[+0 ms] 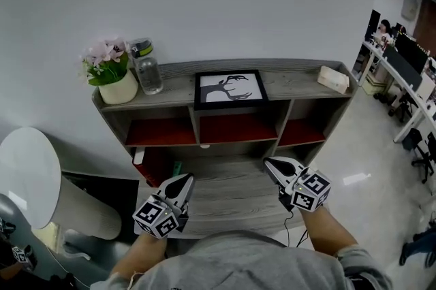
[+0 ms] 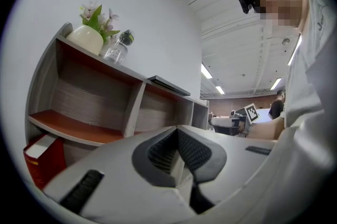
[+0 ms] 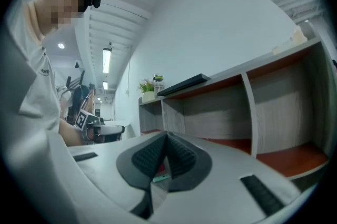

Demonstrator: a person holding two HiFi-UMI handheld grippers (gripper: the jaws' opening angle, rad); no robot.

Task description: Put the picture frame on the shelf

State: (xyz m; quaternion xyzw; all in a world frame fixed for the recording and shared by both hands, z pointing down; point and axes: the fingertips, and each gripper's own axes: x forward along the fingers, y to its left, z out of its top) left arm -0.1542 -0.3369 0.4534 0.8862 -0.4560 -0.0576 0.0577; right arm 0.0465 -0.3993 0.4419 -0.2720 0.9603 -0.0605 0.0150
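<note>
Here, at the left end of the shelf's (image 1: 293, 83) top board stands a white pot of pink flowers (image 1: 114, 79), with a clear bottle (image 1: 148, 69) just beside it on the right. Below that end, in a lower compartment, a red book (image 1: 154, 167) leans near the left wall.

The left gripper (image 1: 184, 179) hangs over the front left part of the lower board, its fingers pressed together with nothing between them.

The picture frame (image 1: 230, 89) lies flat at the middle of the top board, against its front edge, showing a dark antlered figure on white. It is well apart from both grippers.

The right gripper (image 1: 270, 163) is held over the front right part of the lower board, fingers also pressed together and empty.

At the right end of the top board sits a small pale box (image 1: 333, 79).
</note>
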